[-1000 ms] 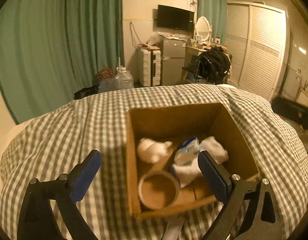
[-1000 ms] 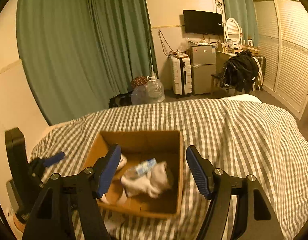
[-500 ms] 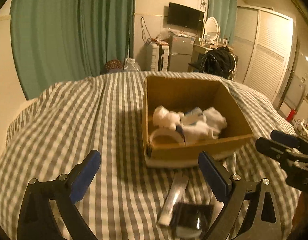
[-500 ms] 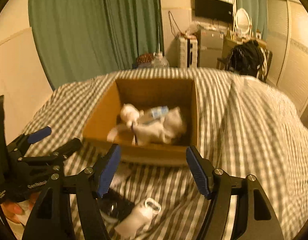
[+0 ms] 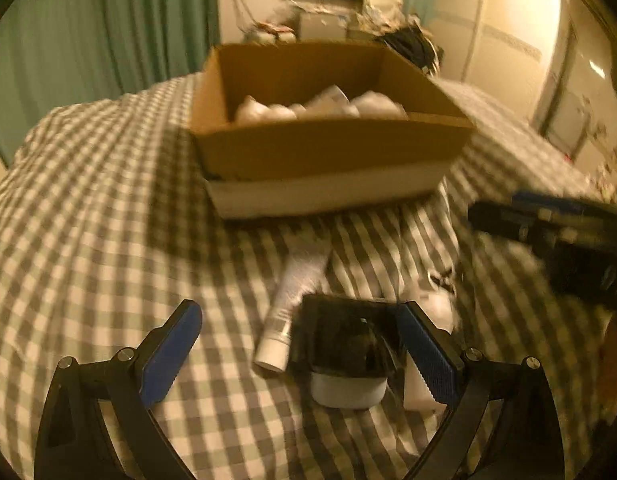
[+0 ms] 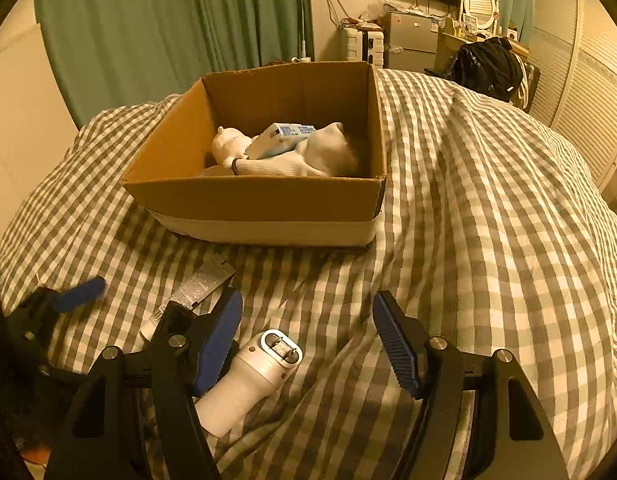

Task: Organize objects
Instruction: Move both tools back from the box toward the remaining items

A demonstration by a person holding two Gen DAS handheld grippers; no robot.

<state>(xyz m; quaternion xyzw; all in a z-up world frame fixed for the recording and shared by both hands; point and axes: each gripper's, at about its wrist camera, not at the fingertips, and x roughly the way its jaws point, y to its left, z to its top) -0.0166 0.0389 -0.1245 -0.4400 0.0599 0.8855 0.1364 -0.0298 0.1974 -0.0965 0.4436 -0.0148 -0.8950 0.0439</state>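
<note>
An open cardboard box (image 5: pixel 328 152) (image 6: pixel 260 196) sits on the checked bedspread and holds a white plush toy (image 6: pixel 228 146), a white sock (image 6: pixel 304 160) and a blue-and-white packet (image 6: pixel 284 136). In front of it lie a white tube (image 5: pixel 292 300) (image 6: pixel 196 284), a black-topped jar with a white base (image 5: pixel 344 352) and a white handheld device (image 6: pixel 252 376). My left gripper (image 5: pixel 300 344) is open low over the jar and tube; the jar lies beside its right finger. My right gripper (image 6: pixel 308 340) is open with only bedding between its fingers, and the white device lies under its left finger.
The checked bedspread (image 6: pixel 488 200) is rumpled into folds to the right of the box. Green curtains (image 6: pixel 168 20), a suitcase, a small fridge and a chair with a black bag (image 6: pixel 488 64) stand beyond the bed. Louvred wardrobe doors line the right wall.
Both grippers have dropped and pulled back from over the box to the bedding in front of it. The tube, jar and white device have come into view. Jaw openings look unchanged.
</note>
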